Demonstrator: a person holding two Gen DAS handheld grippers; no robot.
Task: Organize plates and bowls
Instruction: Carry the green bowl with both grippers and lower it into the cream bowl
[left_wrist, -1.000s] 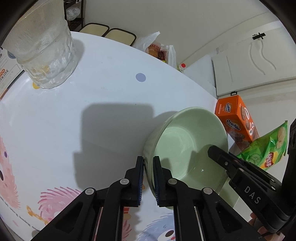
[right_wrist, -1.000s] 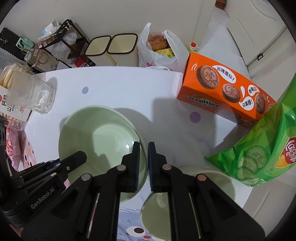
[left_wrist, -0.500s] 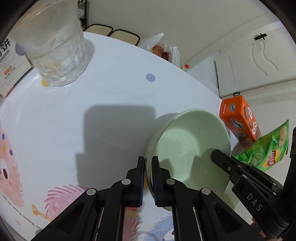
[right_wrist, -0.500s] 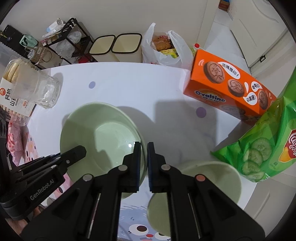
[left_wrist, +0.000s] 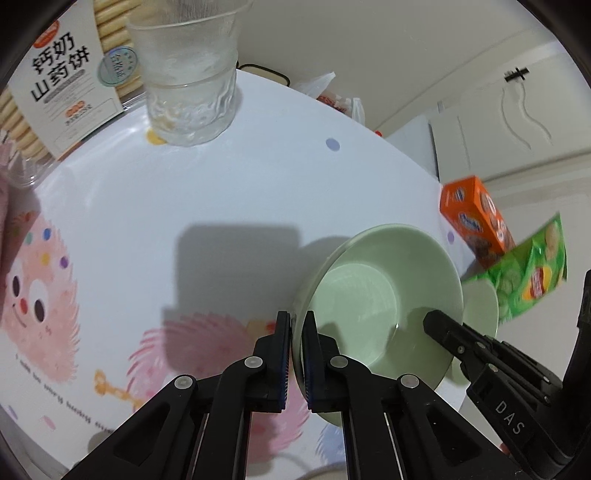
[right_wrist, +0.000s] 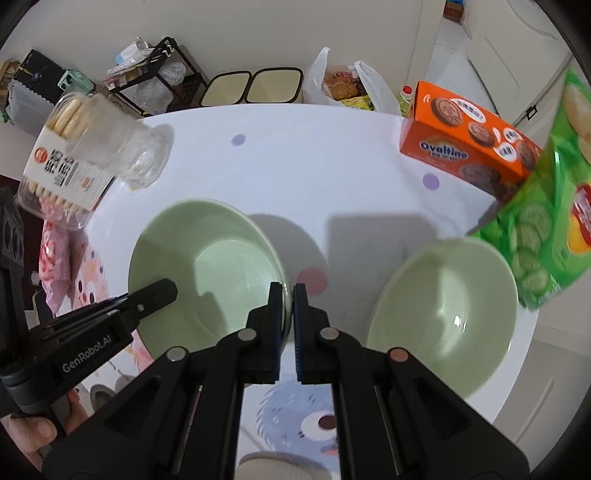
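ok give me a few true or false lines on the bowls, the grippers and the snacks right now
1. The left gripper and the right gripper both pinch the rim of the same pale green ceramic bowl. True.
2. A second pale green bowl is stacked inside the held one. False: it sits apart, near the table edge.
3. The clear ribbed glass tumbler stands upright on the white cartoon-print tablecloth. True.
4. The orange biscuit box lies inside a bowl. False: it rests on the tablecloth beside the green crisp bag.
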